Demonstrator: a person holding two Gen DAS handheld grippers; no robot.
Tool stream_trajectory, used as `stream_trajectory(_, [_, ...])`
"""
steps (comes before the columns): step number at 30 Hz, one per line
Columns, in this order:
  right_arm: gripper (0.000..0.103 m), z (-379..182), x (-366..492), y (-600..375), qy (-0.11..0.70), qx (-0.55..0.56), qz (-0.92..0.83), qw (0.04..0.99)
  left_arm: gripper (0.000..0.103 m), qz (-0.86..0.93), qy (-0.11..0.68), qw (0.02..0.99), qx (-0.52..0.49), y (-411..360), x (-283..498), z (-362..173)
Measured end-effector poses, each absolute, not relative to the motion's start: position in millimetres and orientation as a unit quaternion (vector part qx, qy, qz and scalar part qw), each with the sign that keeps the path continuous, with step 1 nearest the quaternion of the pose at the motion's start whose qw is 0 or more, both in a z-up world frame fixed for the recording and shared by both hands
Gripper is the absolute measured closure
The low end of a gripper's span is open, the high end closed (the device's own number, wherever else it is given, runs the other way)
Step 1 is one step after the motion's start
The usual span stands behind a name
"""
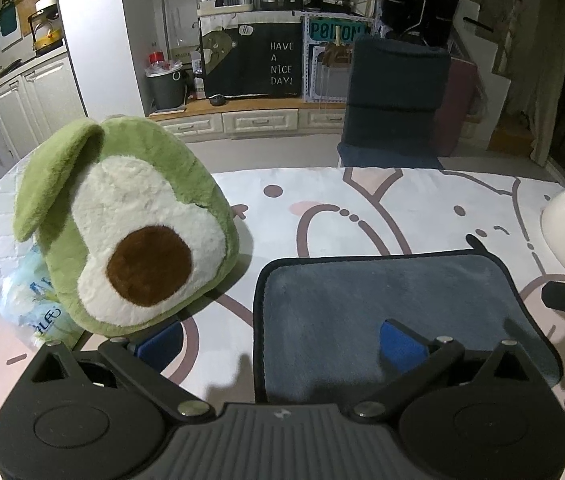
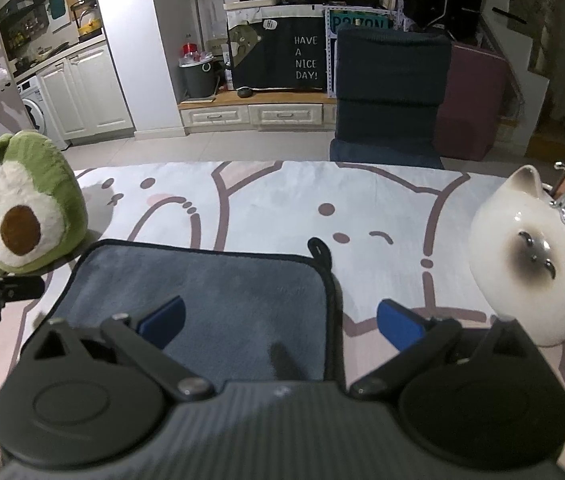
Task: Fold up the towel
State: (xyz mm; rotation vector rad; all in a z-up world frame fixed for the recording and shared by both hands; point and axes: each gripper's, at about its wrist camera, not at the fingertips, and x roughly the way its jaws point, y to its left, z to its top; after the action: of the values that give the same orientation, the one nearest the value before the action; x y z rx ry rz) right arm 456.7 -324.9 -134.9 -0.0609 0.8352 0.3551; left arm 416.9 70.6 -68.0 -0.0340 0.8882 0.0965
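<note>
The left gripper [image 1: 282, 344] hovers low with its two blue-tipped fingers [image 1: 400, 344] spread wide apart and holding nothing, and the right gripper [image 2: 280, 326] beside it has the same pose, its blue-tipped fingers [image 2: 164, 322] also wide apart and empty.

Each hand-held gripper [image 1: 280, 344] [image 2: 280, 322]: black ribbed body, round hubs, silver screws, blue pads [image 1: 400, 346].

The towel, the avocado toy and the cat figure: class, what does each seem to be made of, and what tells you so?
Towel: soft grey fleece or microfibre, judging by its matt, fuzzy nap and dark stitched edging.
Avocado toy: plush fabric, long fluffy pile, presumably stuffed.
Cat figure: probably glazed ceramic, smooth, hard and glossy with bright reflections; plastic cannot be excluded.
</note>
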Motion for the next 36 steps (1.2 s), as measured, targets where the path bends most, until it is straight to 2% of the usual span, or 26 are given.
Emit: stream_trajectory(36, [0.0,-72.6,341.9,-355.3,0.362,-0.024,0.173,0.915,0.0,0.037,0.394,0.918,-0.024,39.5,305.7,0.0])
